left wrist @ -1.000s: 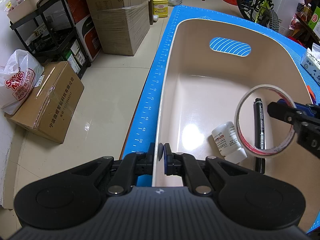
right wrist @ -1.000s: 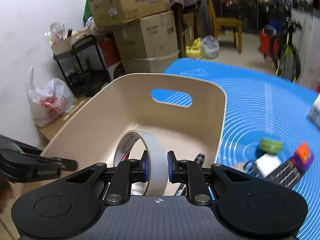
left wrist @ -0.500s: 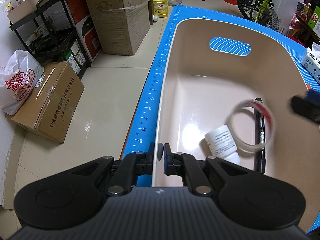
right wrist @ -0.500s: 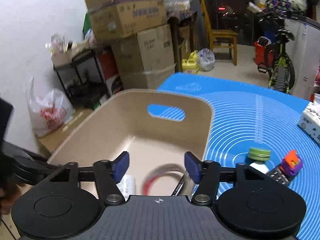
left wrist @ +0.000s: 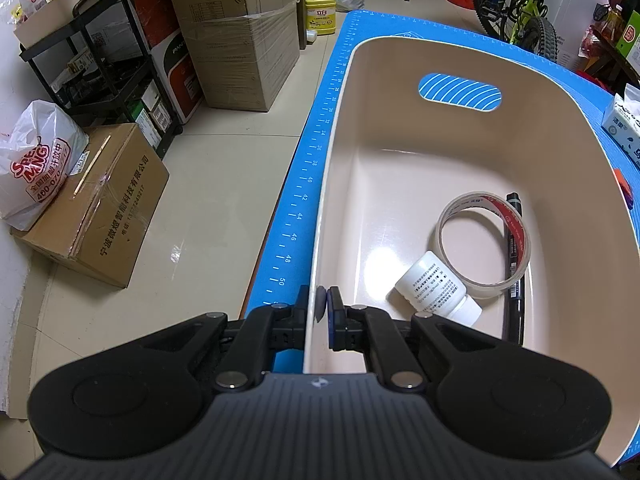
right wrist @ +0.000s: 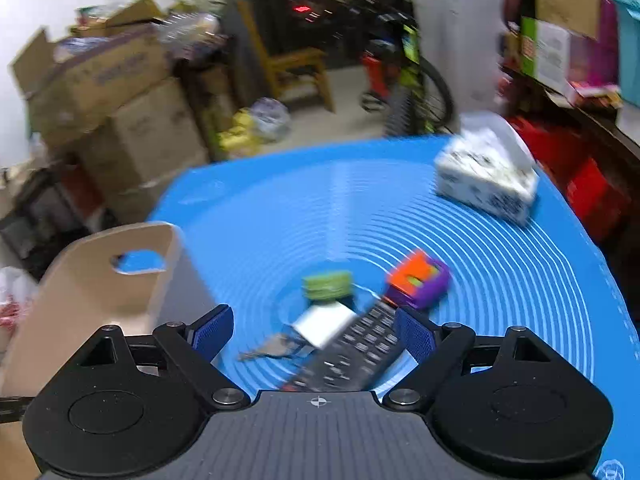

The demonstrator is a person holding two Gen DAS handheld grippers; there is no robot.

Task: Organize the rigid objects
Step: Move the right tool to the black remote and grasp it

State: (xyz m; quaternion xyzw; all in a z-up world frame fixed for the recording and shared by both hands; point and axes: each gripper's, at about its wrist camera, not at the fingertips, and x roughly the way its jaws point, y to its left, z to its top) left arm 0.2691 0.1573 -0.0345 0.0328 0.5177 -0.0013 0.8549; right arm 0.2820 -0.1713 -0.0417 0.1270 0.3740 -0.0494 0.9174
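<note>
Left gripper (left wrist: 322, 309) pinched tight on the near rim of the beige bin (left wrist: 452, 60), holding it steady. Right gripper (right wrist: 313, 334) has just been opening, now spread wide with nothing pressed between the pads

Bin contents: tape roll (left wrist: 485, 241) lying flat, leaning over the white bottle (left wrist: 434, 289), black marker (left wrist: 516, 264) along the right wall

Right wrist view is blurred, I'm mid-swing toward the loose pile on the blue mat (right wrist: 320, 208): black remote (right wrist: 352, 354) closest, right under the open jaws, white block (right wrist: 326, 322) and keys (right wrist: 272, 350) touching it, green disc stack (right wrist: 327, 285) and orange-purple cube (right wrist: 418, 282) just behind. Tissue box (right wrist: 486, 182) is well apart

My plan for the next pick:
- let the blur settle before committing
- remote looks like the natural target; align fingers across its narrow width, not its length
- come down clear of the keys and white block so I don't drag them
- pinch near the middle so it doesn't pivot
- keep left clamped on the rim until the drop
</note>
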